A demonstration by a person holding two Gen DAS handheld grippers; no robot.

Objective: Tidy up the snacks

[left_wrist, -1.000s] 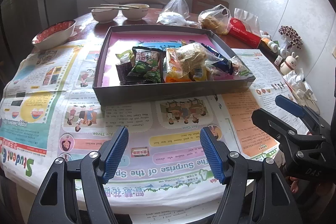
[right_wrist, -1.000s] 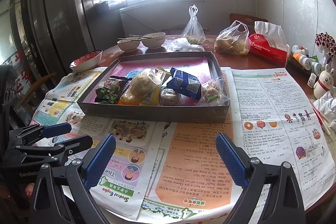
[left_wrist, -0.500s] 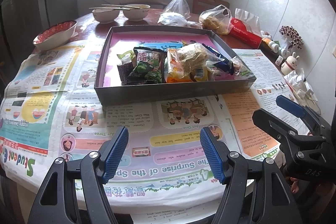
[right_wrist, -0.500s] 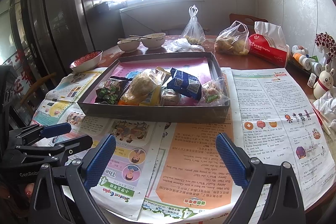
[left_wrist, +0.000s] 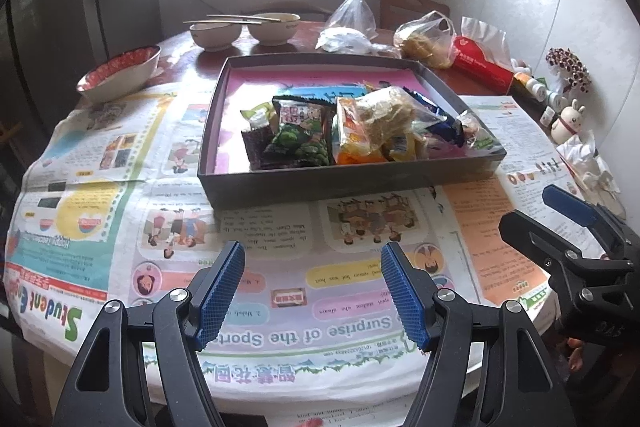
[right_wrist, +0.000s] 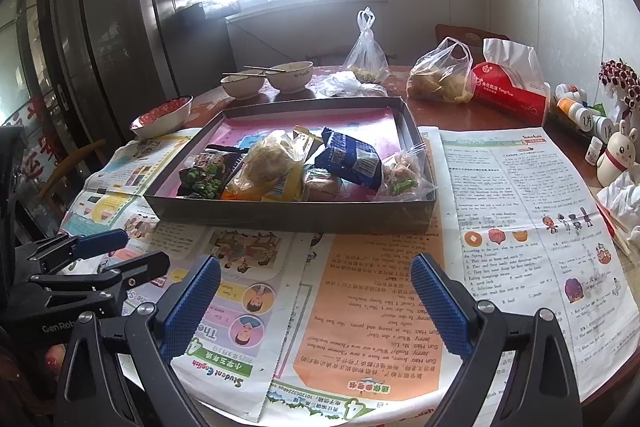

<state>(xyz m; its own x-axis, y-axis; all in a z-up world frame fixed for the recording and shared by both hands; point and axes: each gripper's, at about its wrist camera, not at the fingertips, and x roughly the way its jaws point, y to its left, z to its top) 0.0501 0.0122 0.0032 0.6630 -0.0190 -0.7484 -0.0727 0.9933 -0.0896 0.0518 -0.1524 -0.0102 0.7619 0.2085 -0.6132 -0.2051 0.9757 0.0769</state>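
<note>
Left hand-held gripper (left_wrist: 312, 291): jaws about half apart, empty, poised over newspaper at worktop's (left_wrist: 188, 39) near edge.
Snack box (left_wrist: 344, 183): straight ahead, well apart from both tools, long side facing them.
Green pea packet (left_wrist: 302, 139): leftmost of pile, nearer the left tool.
Blue packet (right_wrist: 350, 159): right of centre, nearer the right tool.
Right hand-held gripper (right_wrist: 316, 303): jaws wide, holding nothing.

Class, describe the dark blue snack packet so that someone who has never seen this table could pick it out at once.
Find the shallow grey box on the newspaper-covered table. Snack packets are heaped along its near side. The dark blue snack packet lies tilted on top of the heap toward the right end; it is the only blue one, with pale print on its wrapper.
</note>
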